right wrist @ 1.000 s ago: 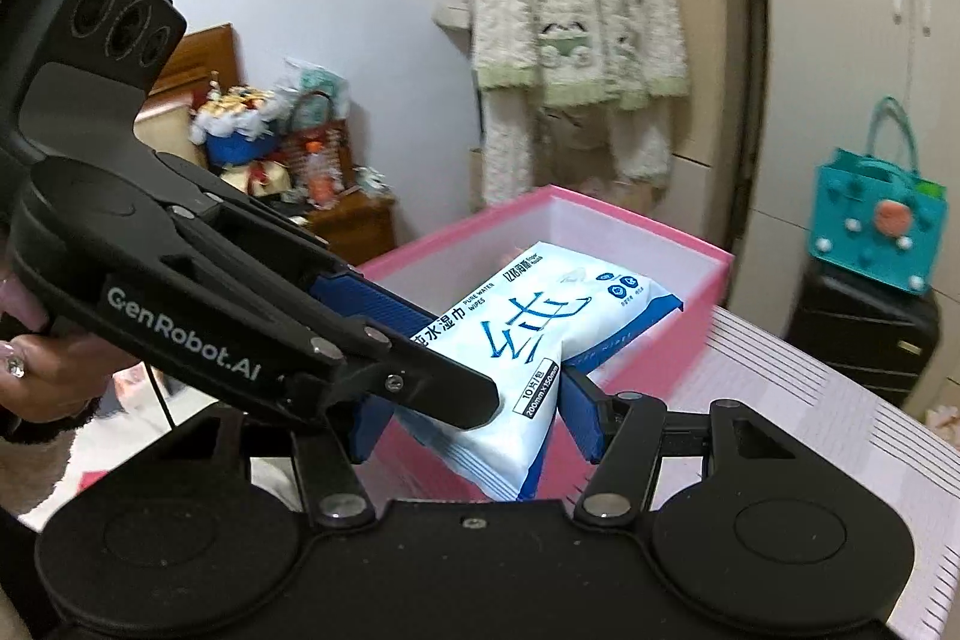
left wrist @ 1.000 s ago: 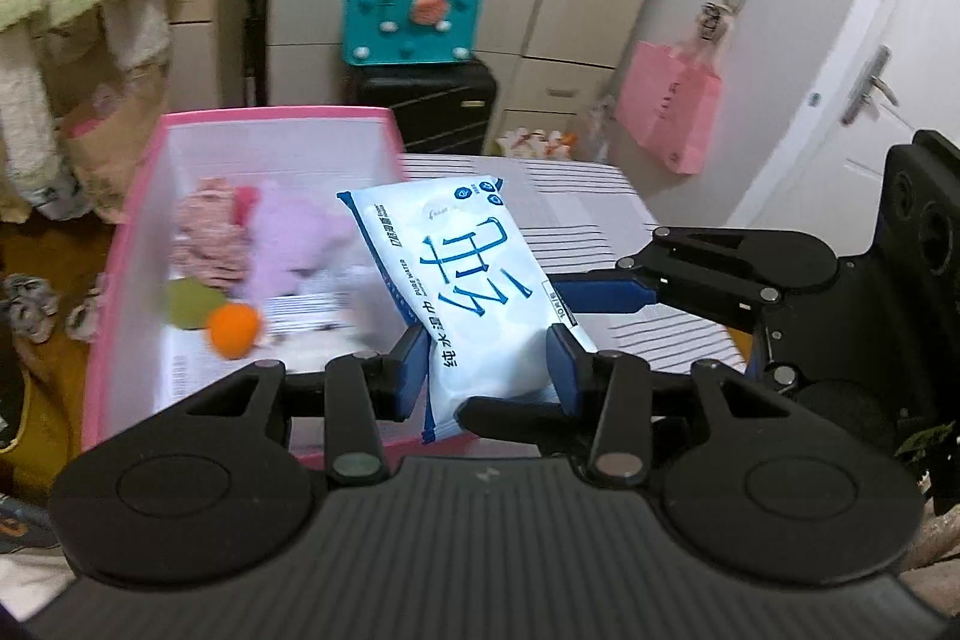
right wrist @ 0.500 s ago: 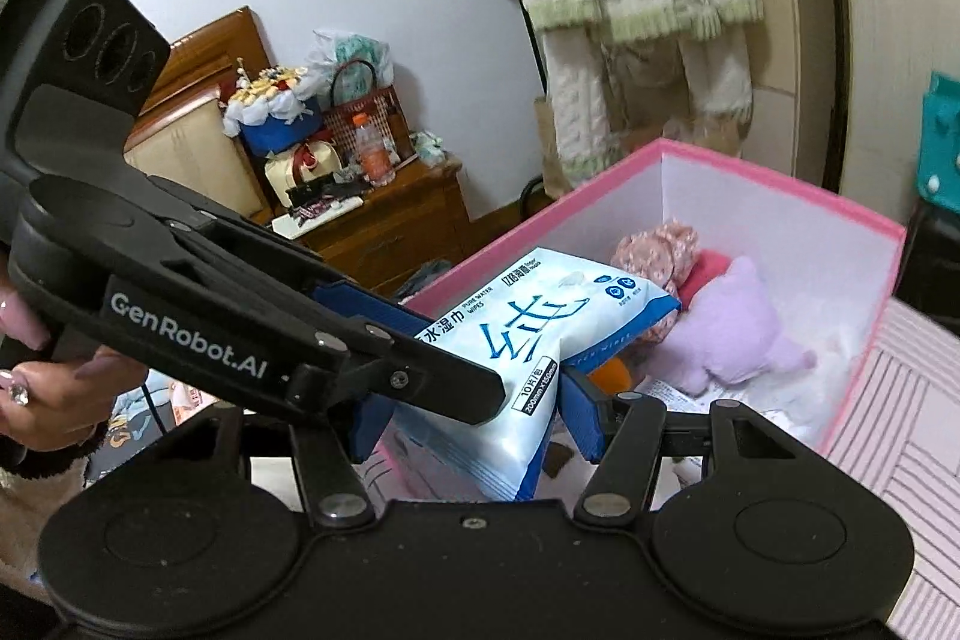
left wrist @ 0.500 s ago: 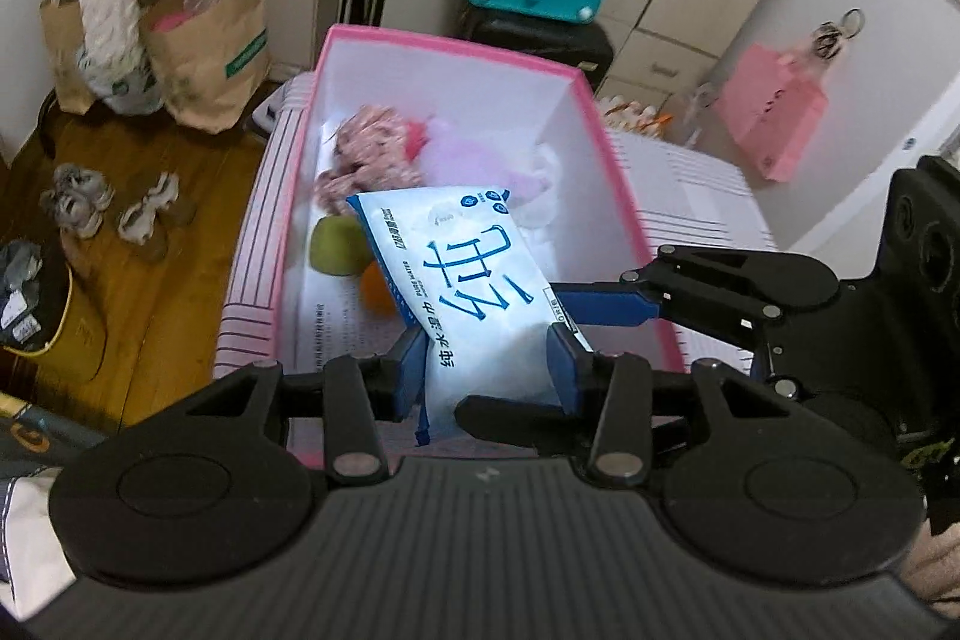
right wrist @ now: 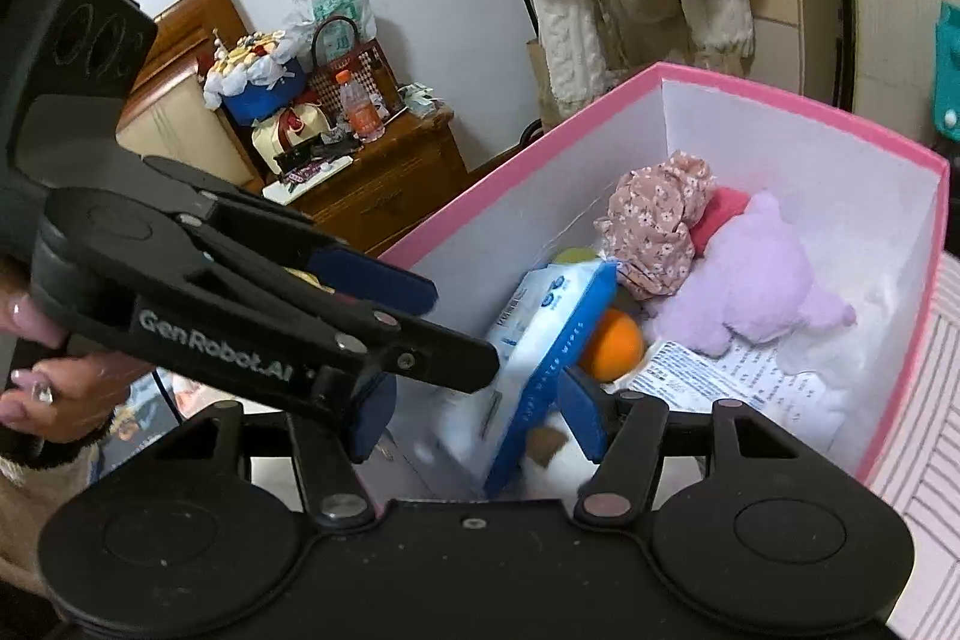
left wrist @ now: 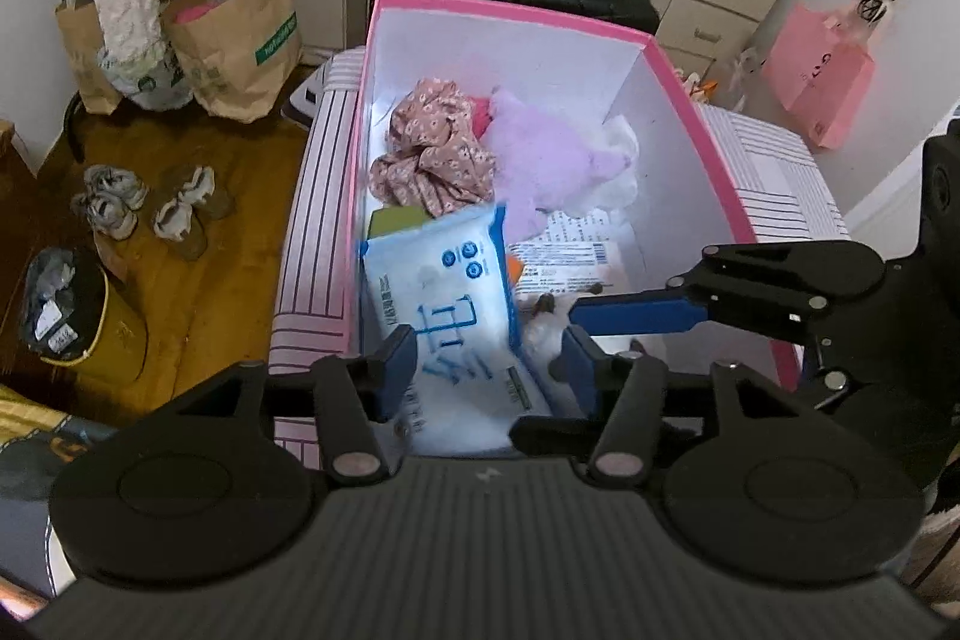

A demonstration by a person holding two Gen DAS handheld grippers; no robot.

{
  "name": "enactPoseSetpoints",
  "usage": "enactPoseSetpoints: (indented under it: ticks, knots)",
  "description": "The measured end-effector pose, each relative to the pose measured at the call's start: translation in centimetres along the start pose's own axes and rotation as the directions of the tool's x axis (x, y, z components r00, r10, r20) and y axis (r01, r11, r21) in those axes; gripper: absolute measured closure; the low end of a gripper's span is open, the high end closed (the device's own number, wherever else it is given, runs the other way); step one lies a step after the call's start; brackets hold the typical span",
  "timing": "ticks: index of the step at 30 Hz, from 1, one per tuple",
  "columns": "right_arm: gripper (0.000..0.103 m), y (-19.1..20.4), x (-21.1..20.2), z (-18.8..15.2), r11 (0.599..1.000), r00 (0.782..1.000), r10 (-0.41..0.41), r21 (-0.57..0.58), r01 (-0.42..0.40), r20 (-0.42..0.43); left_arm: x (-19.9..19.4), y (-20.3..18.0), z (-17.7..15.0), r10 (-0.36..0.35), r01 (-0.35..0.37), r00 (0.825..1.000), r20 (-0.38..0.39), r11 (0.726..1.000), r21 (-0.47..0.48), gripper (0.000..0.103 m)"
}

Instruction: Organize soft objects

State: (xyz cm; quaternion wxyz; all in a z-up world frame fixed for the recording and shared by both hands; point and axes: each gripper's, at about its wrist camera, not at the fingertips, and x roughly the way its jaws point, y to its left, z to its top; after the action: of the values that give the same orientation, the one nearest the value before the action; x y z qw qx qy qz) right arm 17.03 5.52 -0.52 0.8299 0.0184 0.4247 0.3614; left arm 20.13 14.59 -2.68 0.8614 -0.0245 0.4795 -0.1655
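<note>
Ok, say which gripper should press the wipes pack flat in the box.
Probably left: the left gripper, jaws just opening, faces the broad side of the wipes pack in the pink box; the right gripper meets its edge.

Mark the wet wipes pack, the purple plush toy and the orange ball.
wet wipes pack (left wrist: 441, 292), left wrist view, printed front
purple plush toy (right wrist: 762, 274), right wrist view, body
orange ball (right wrist: 613, 345), right wrist view, exposed side

A white-and-blue pack of wet wipes (left wrist: 447, 304) tilts inside the pink-rimmed white box (left wrist: 690, 100), blurred, its upper end over an orange ball (right wrist: 612, 345). Behind it lie a floral pink cloth (left wrist: 429, 160), bunched, and a lilac plush toy (left wrist: 540, 166) on printed paper (right wrist: 720, 376).
</note>
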Motion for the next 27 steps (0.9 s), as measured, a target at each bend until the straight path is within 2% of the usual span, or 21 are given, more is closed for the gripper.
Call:
enactPoseSetpoints:
  ticks: [5,10,17,20,21,22,24,26,27]
  knots:
    - [0.037,0.2,-1.9,-0.8,0.999,0.999,-0.044,0.008,0.044,0.027,-1.4,-0.6,-0.7,0.013,-0.014,0.999,0.052,1.0,0.019,0.042]
    - [0.037,0.7,-5.3,-1.7,0.996,0.992,-0.091,0.009,0.09,0.083,-2.9,-1.3,-1.3,-0.008,0.005,0.996,0.089,0.999,0.035,0.038]
    - [0.034,1.5,-10.2,-2.9,0.979,0.972,-0.205,0.019,0.204,0.114,-4.7,-3.3,-1.6,-0.03,0.023,0.996,0.079,0.996,0.084,0.034]
    - [0.028,1.7,-12.4,-3.5,0.966,0.959,-0.257,0.042,0.254,0.119,-5.7,-4.4,-1.6,-0.035,0.028,0.997,0.066,0.994,0.108,0.032]
    - [0.023,1.7,-13.1,-3.6,0.962,0.955,-0.273,0.054,0.269,0.119,-6.0,-4.7,-1.6,-0.035,0.028,0.997,0.063,0.993,0.115,0.03]
    - [0.015,1.7,-13.8,-3.8,0.956,0.949,-0.293,0.071,0.286,0.116,-6.4,-5.1,-1.6,-0.033,0.025,0.998,0.058,0.992,0.124,0.029]
    - [0.004,1.8,-15.0,-4.1,0.938,0.935,-0.339,0.111,0.328,0.103,-6.9,-6.0,-1.8,-0.025,0.016,0.998,0.056,0.989,0.149,0.025]
    - [0.002,2.0,-15.8,-4.4,0.897,0.901,-0.428,0.153,0.414,0.075,-7.6,-6.7,-2.0,-0.016,0.004,0.998,0.068,0.987,0.161,0.016]
    - [0.002,2.2,-16.3,-4.6,0.87,0.875,-0.48,0.168,0.464,0.065,-7.9,-7.0,-2.2,-0.012,-0.001,0.997,0.079,0.987,0.164,0.01]
